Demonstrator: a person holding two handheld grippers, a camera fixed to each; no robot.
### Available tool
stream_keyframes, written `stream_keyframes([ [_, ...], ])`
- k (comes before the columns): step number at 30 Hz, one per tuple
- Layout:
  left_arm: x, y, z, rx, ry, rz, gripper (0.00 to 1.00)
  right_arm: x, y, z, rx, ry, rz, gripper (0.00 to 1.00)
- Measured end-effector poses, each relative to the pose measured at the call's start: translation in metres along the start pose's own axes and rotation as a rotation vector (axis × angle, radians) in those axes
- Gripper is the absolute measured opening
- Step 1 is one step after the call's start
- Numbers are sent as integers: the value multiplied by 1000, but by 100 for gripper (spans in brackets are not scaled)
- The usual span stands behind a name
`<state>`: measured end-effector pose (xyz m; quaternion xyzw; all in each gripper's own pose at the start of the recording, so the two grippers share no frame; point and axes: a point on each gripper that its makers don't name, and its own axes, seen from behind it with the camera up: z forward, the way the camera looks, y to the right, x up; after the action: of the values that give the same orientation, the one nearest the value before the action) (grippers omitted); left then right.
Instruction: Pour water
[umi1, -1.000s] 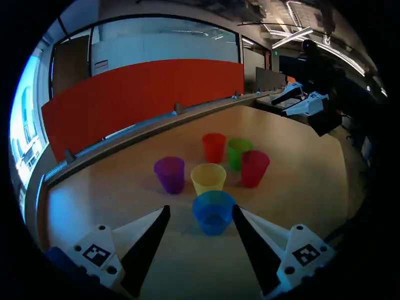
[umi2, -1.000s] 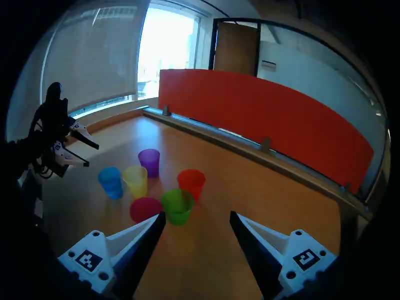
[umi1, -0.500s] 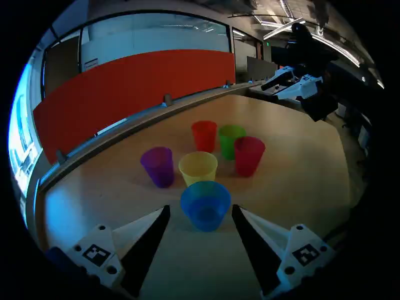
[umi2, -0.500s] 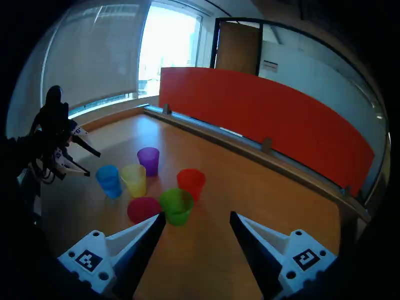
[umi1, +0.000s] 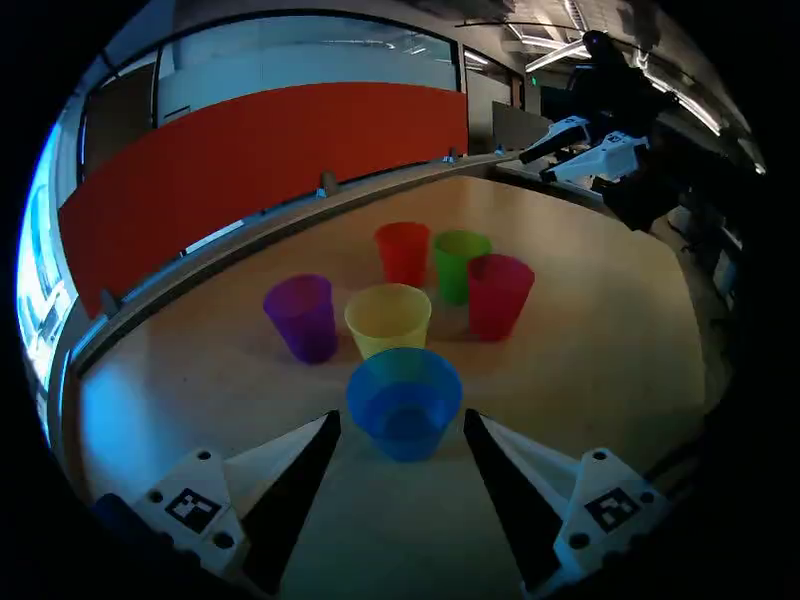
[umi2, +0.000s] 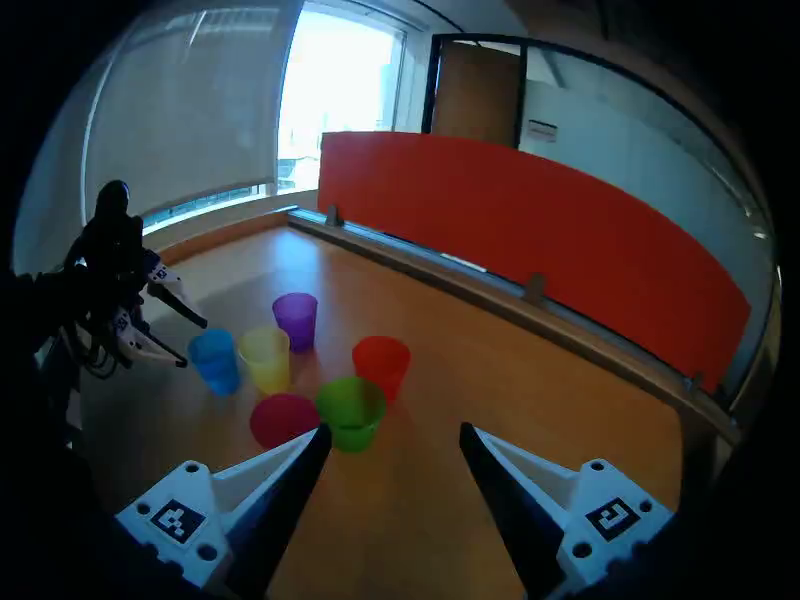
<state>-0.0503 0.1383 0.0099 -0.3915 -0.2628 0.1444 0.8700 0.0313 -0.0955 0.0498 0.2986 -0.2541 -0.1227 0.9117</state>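
Left gripper view: left tool (umi1: 400, 415) spread wide, empty; translucent blue plastic cup (umi1: 404, 402), tapered, just ahead between fingertips, on smooth wooden tabletop (umi1: 600, 340). Right gripper view: right tool (umi2: 395, 428) released; green cup (umi2: 350, 410) ahead.

Behind blue cup (umi1: 404, 402): lower part of yellow cup (umi1: 388, 312).

no words, numbers or brand names can be read. square black-and-white coded markers (umi1: 193, 508) sit on the white fingers (umi1: 560, 480) of the left gripper (umi1: 401, 415) and of the right gripper (umi2: 395, 428); they carry patterns, not letters. a small sign (umi2: 543, 130) on the glass wall (umi2: 620, 150) beside the door (umi2: 476, 100) is too small to read.
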Motion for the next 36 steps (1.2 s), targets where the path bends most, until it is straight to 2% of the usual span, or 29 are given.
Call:
stream_keyframes([
  [22,1,1,30,-11,-12,23,92,-4,4,7,3,-10,1,100],
  [36,5,-1,39,-13,-11,32,92,-5,6,9,3,-10,2,100],
])
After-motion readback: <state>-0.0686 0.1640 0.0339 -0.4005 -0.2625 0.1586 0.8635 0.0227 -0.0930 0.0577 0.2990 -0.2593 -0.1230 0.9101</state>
